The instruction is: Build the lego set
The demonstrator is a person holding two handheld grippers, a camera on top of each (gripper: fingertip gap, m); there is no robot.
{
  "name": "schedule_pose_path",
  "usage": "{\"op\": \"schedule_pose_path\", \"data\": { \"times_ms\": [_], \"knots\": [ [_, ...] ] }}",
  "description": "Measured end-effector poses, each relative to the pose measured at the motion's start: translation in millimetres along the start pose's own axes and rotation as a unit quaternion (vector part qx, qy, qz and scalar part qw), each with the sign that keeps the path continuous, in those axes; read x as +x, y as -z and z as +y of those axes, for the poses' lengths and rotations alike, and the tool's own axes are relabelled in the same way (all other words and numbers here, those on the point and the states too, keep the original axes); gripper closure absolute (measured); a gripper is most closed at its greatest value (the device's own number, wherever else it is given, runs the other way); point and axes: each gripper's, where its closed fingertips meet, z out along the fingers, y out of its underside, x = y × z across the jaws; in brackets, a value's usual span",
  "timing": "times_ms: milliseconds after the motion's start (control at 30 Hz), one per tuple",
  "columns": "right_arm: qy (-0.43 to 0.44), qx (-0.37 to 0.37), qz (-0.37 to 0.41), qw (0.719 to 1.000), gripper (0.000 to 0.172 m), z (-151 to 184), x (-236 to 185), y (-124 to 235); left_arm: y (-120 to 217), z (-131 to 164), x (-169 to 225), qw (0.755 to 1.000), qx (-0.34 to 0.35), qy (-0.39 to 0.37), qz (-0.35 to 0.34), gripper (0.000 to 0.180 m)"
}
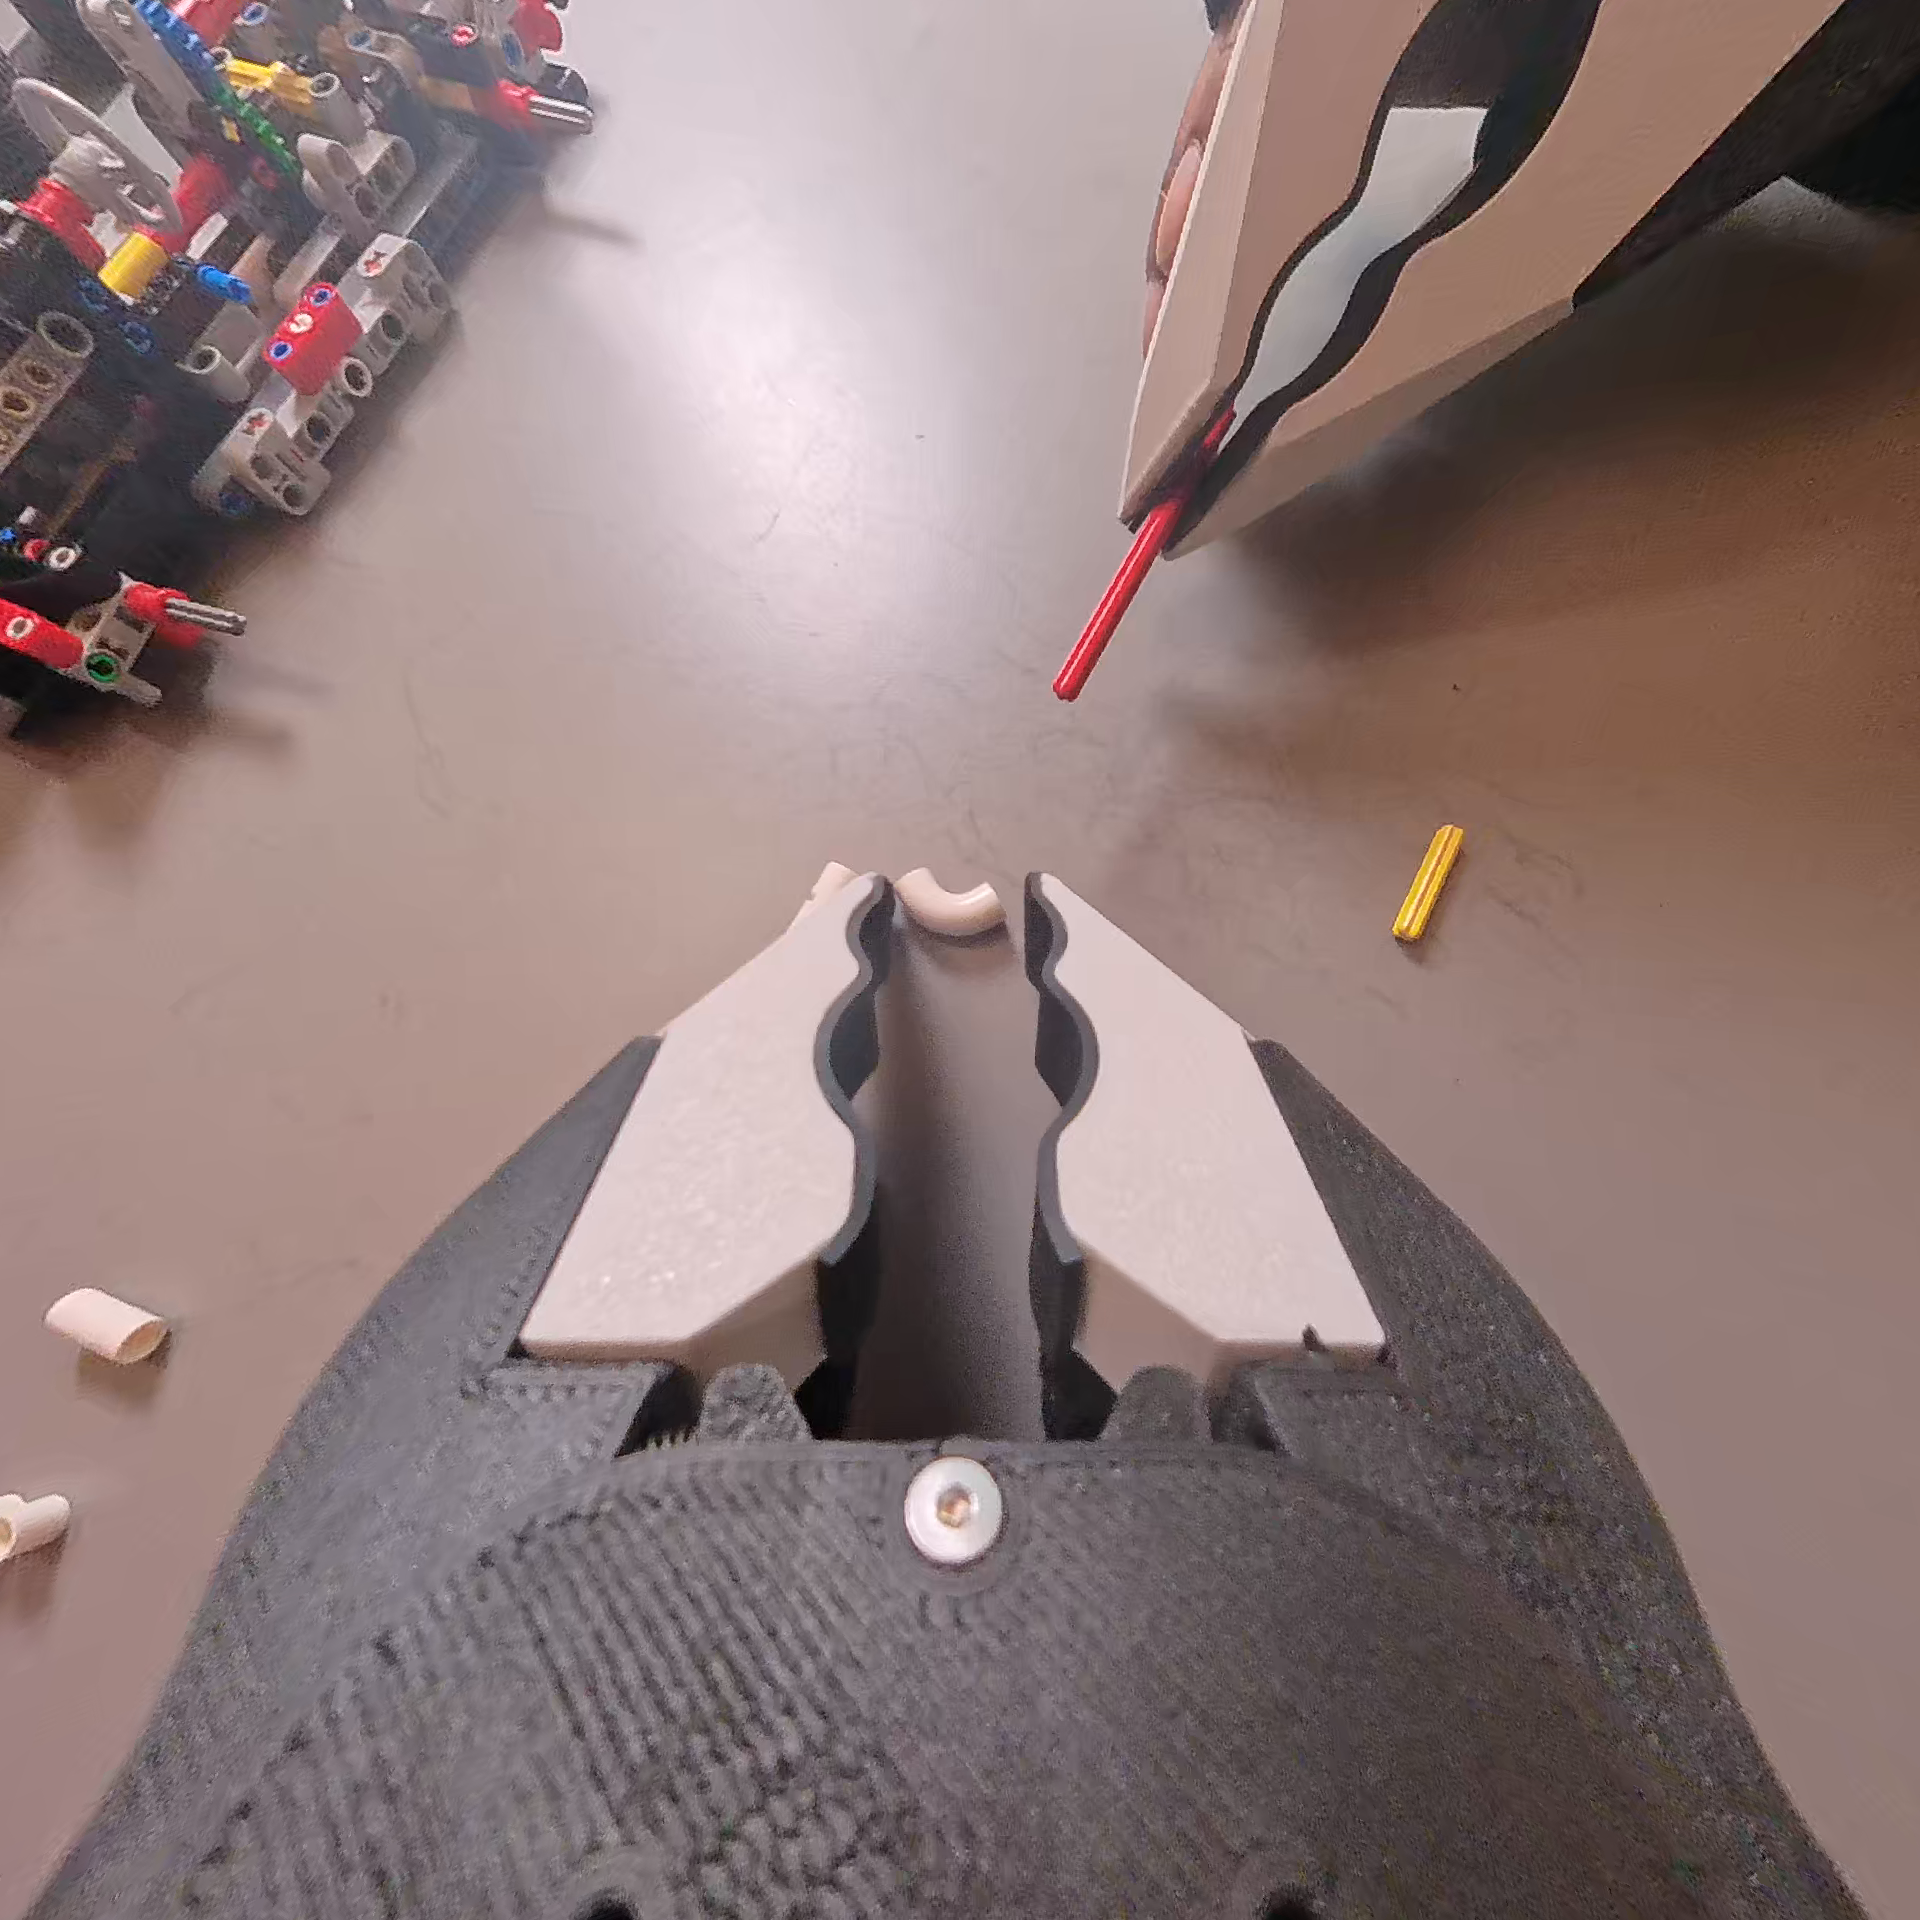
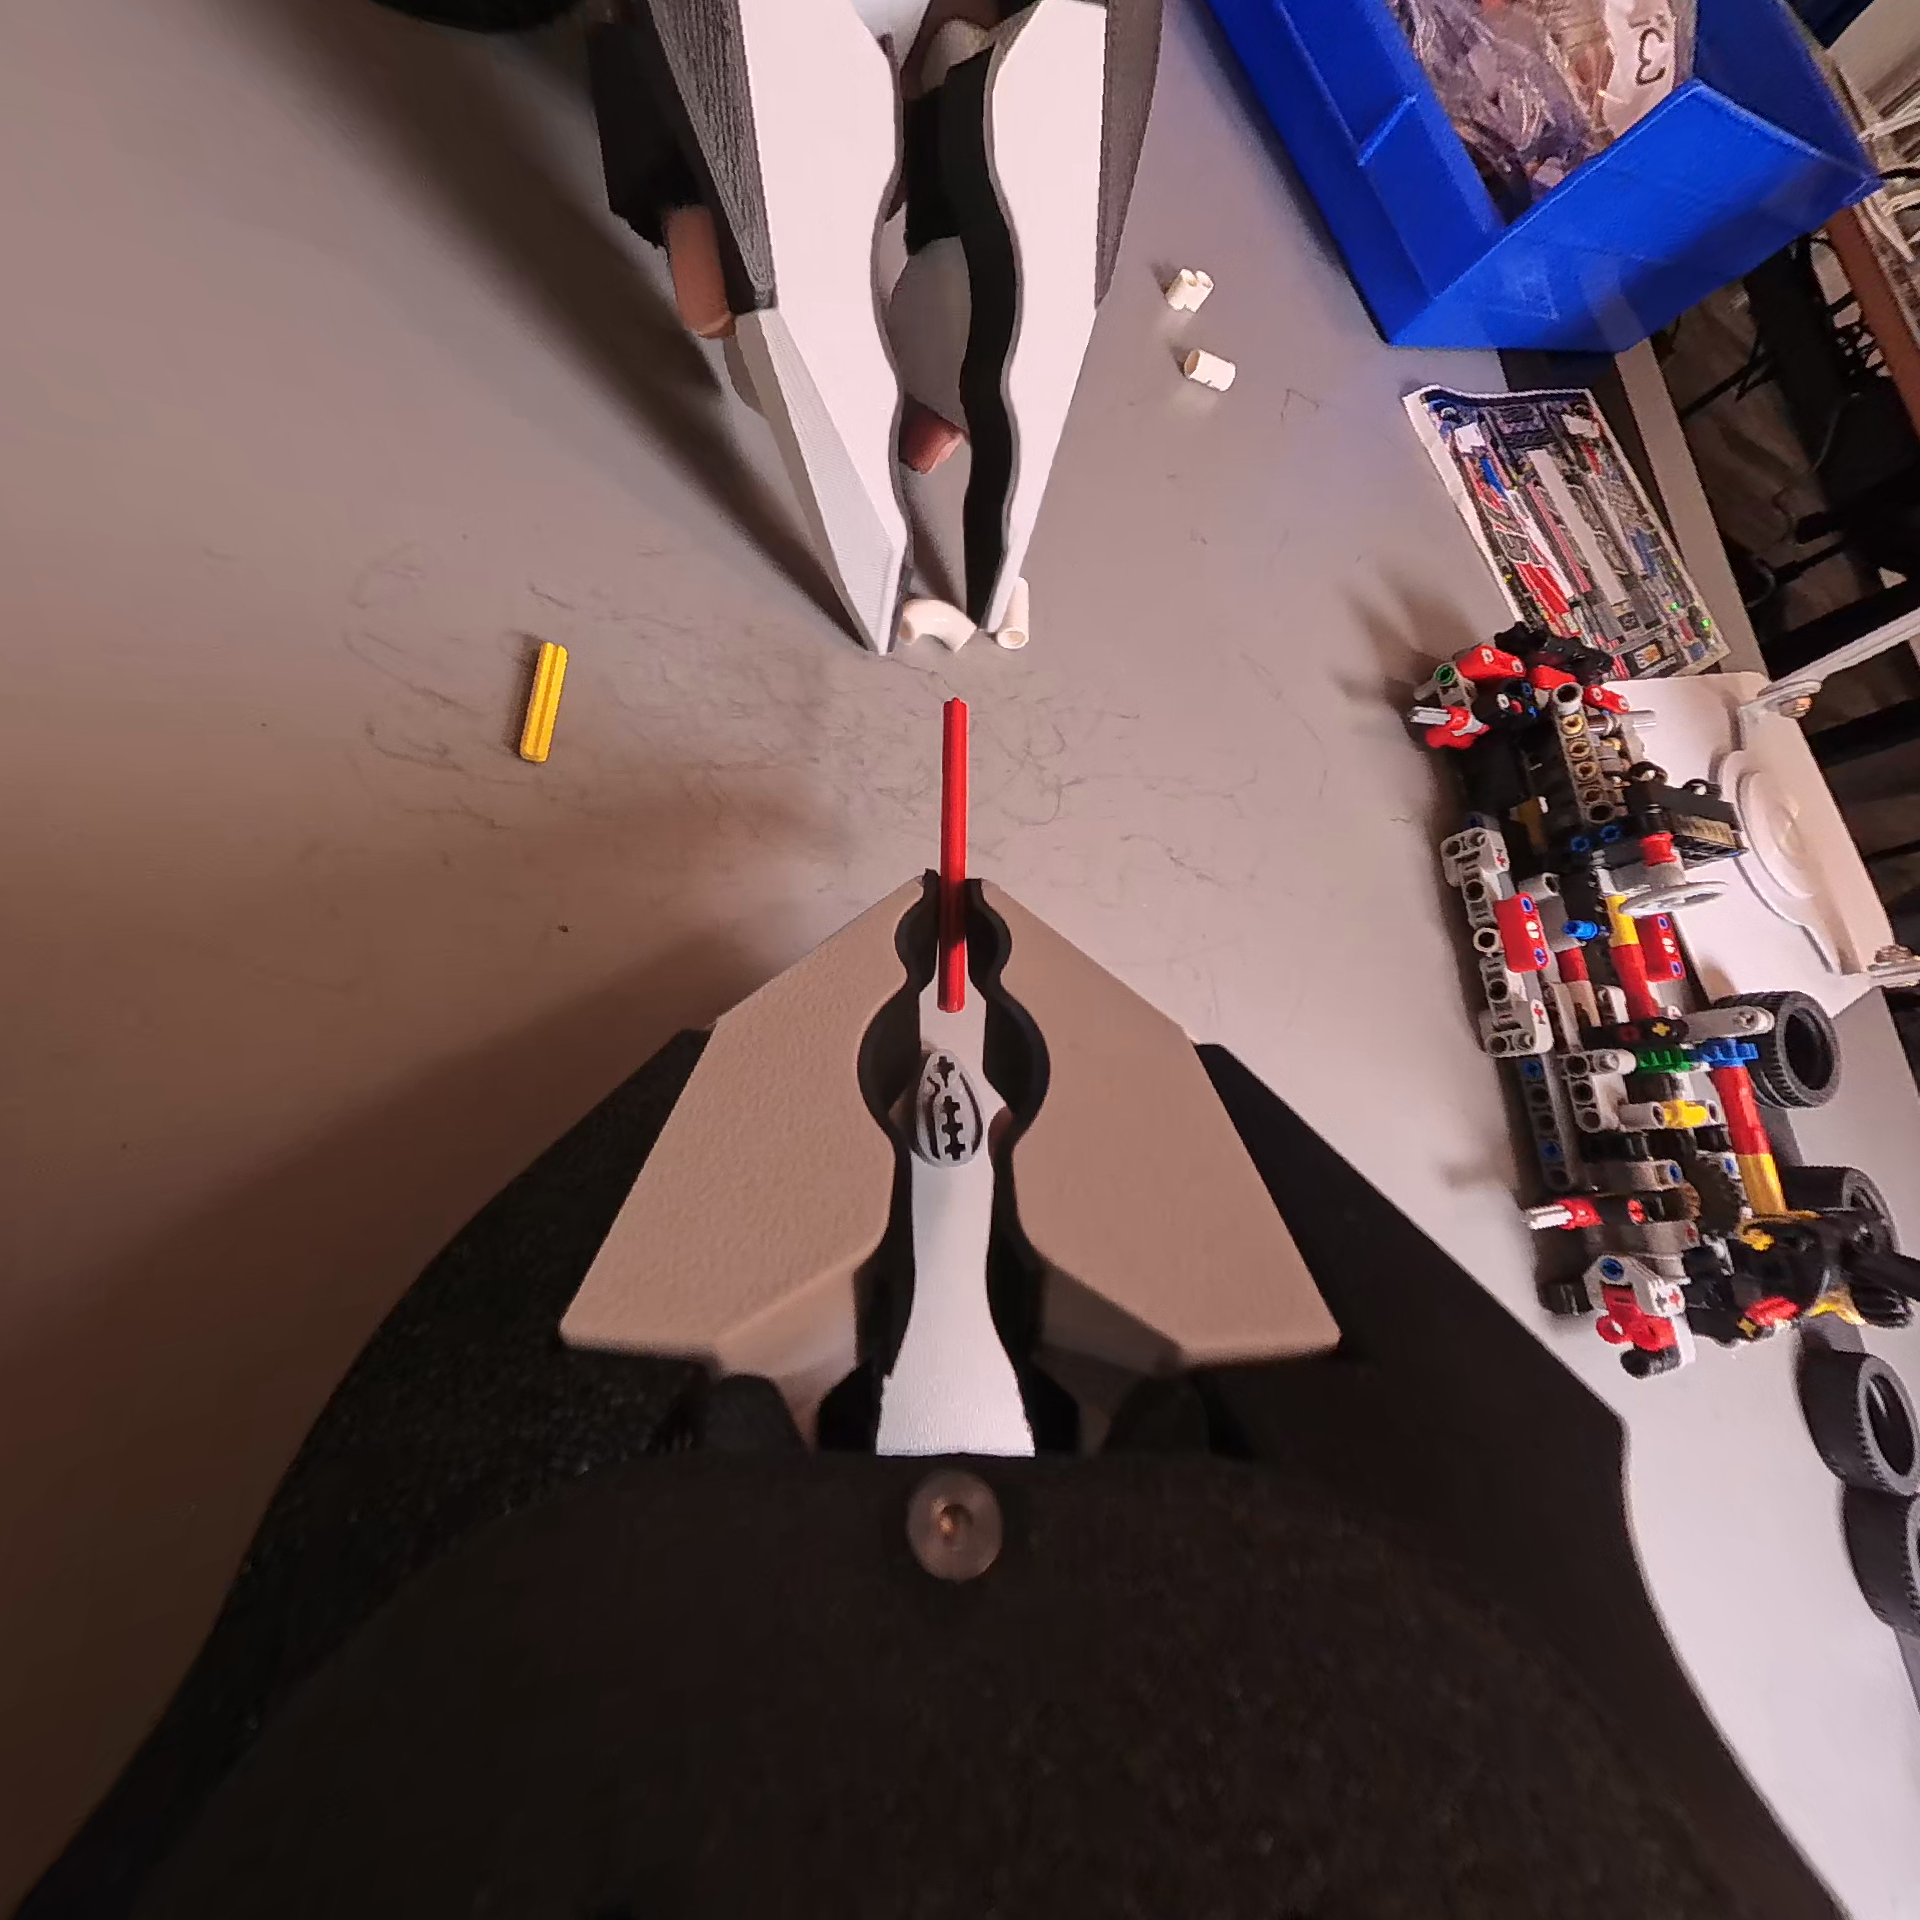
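Observation:
My left gripper (image 1: 958, 896) is open, its tips low at the table. A small white curved piece (image 1: 948, 906) lies between the fingertips with a gap to the right pad, so it is not gripped. A second small white piece (image 1: 829, 883) sits just outside the left fingertip. In the right wrist view the same left gripper (image 2: 940, 625) stands over the curved piece (image 2: 935, 623) and the white connector (image 2: 1013, 615). My right gripper (image 2: 953, 902) is shut on a thin red axle (image 2: 953, 810) that sticks out forward towards the left gripper. The axle (image 1: 1117, 603) also shows in the left wrist view.
A yellow axle (image 1: 1429, 883) (image 2: 542, 701) lies loose on the table. A multicoloured brick-built car chassis (image 2: 1631, 1018) (image 1: 208, 260) stands to one side with black tyres (image 2: 1860, 1423). A blue bin (image 2: 1558, 208), a printed booklet (image 2: 1558, 530) and loose white connectors (image 2: 1208, 369) (image 1: 104, 1325) lie nearby.

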Motion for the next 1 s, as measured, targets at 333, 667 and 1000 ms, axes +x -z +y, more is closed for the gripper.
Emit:
{"op": "schedule_pose_path", "data": {
  "times_ms": [333,667,1000],
  "knots": [
    [0.002,0.0,-0.001,1.0,0.171,-1.0,-1.5,-0.3,3.7,-2.7,13.5,0.995,0.02,-0.094,0.013,0.165],
    [0.012,0.03,-0.037,0.999,0.171,-13.2,-15.3,5.0,22.1,-23.6,42.6,0.978,0.12,-0.16,0.065,0.168],
    [0.024,0.021,-0.053,0.998,0.171,-11.9,-23.7,3.0,19.9,-19.2,51.2,0.975,0.114,-0.172,0.083,0.169]
  ]
}}
